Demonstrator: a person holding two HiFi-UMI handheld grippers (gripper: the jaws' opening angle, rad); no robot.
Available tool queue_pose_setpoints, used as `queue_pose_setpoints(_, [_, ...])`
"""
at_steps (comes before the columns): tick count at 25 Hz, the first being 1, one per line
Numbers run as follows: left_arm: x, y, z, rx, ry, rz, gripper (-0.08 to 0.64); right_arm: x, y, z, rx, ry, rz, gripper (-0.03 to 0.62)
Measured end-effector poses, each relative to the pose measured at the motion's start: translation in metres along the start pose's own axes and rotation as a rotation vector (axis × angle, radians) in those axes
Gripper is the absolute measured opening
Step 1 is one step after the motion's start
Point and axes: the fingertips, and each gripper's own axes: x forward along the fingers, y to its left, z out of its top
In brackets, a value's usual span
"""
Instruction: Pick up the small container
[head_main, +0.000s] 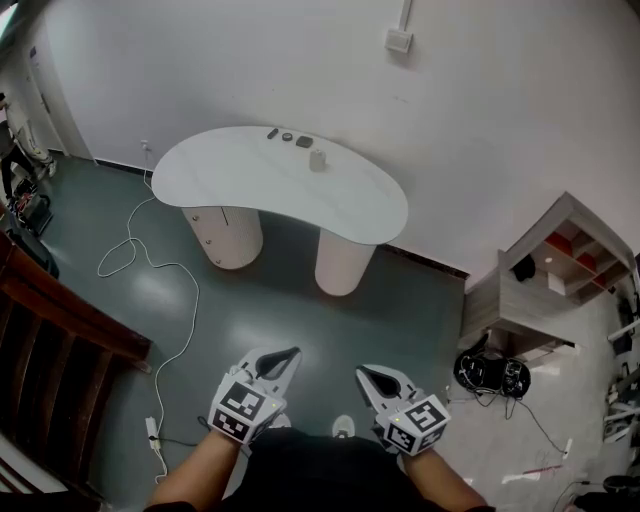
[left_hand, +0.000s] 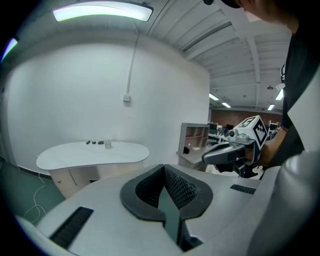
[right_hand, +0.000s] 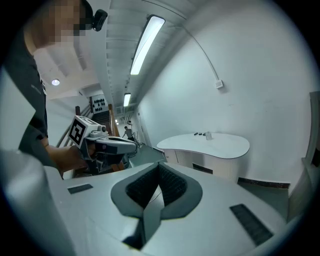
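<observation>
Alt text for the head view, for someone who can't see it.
A person holds the left gripper and right gripper low in frame, jaws shut and empty, far from a white curved table by the wall. A small container and dark items sit on it.

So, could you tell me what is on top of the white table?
On the table, near its back edge: a small container and three little dark things beside it. What the container holds cannot be seen.

overhead, far, 3 views share table (head_main: 230, 180)
</observation>
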Motion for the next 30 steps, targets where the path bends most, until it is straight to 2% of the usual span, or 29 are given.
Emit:
queue_pose_setpoints(5, [-0.002,0.001,-0.014,-0.031,0.033,-0.014,0.015,0.007,0.007,-0.002,0.018,-0.006,0.013,-0.005])
queue_pose_setpoints(9, [-0.003,0.003,-0.019,-0.059,0.033,-0.031,0.015,0.013,0.008,-0.007,0.026,0.013,-0.012,-0.005])
queue_pose_setpoints(14, [-0.022,0.021,-0.024,-0.022,0.044,-0.03,0.015,0.037,0.02,-0.007,0.056,0.004,-0.014,-0.004])
queue_pose_setpoints(17, [-0.037,0.041,-0.031,-0.003,0.053,-0.01,0.015,0.056,0.038,-0.002,0.037,-0.004,-0.001,-0.005])
queue_pose_setpoints(21, [-0.046,0.056,-0.045,0.062,0.07,-0.008,0.015,0.076,0.057,-0.005,0.017,0.005,0.004,-0.005])
queue_pose_setpoints(27, [-0.05,0.065,-0.056,0.015,0.061,-0.064,0.015,0.088,0.066,-0.012,0.03,0.03,-0.027,-0.005])
queue_pose_setpoints(30, [-0.048,0.075,-0.06,0.009,0.065,-0.063,0.015,0.093,0.062,-0.012,0.029,0.043,-0.042,-0.005])
